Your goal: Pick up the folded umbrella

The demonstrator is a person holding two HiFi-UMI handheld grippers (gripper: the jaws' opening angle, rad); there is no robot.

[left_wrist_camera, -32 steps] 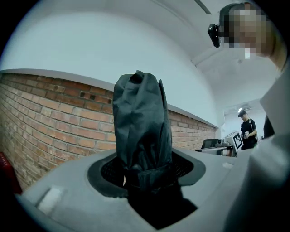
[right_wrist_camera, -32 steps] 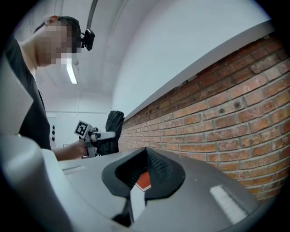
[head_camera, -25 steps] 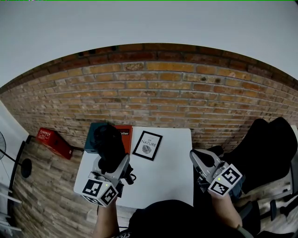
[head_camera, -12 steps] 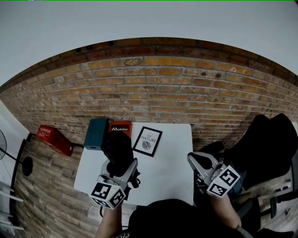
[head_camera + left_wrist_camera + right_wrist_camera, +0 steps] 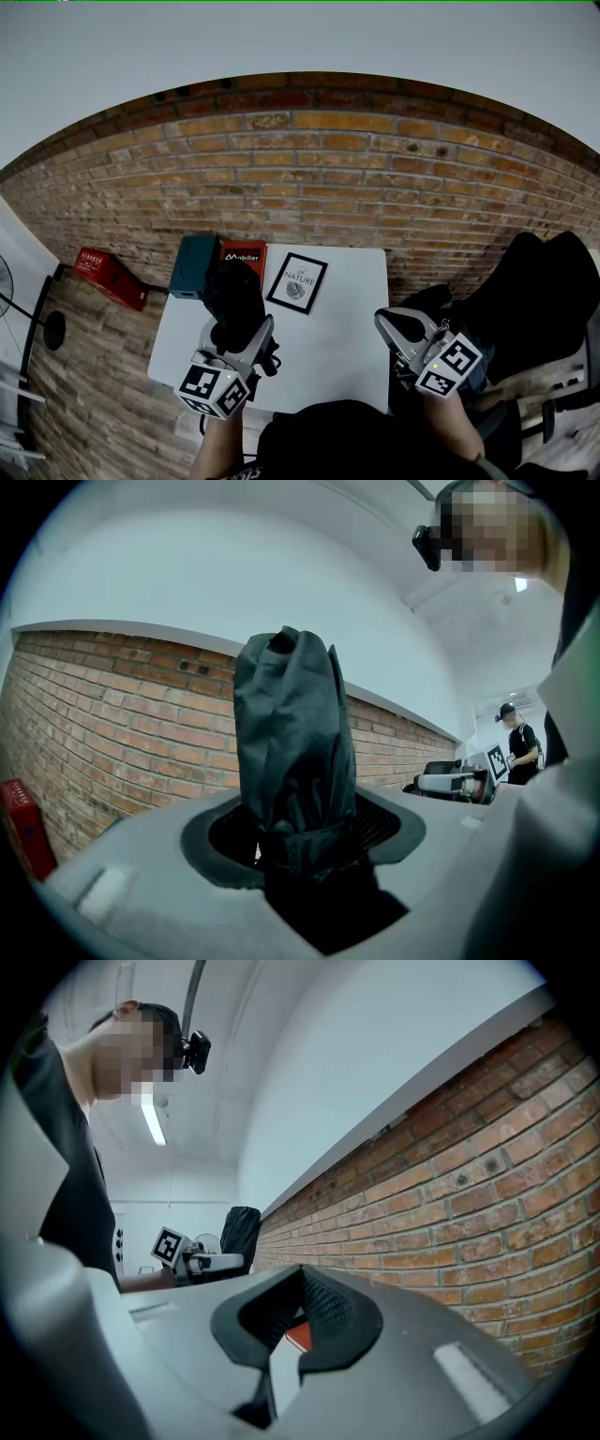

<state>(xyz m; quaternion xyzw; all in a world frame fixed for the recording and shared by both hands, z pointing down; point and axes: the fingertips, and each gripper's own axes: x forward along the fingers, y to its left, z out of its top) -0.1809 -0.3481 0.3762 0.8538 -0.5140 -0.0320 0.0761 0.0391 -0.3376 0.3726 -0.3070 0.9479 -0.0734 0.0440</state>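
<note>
Over the left of the white table (image 5: 347, 328), your left gripper (image 5: 239, 330) is clamped low on the black folded umbrella (image 5: 295, 752), at its strap (soft cloth over stiff ribs, probably light and slippery). Grip that banded waist, not the loose folds. Your right gripper (image 5: 397, 328) is slightly parted and empty.
</note>
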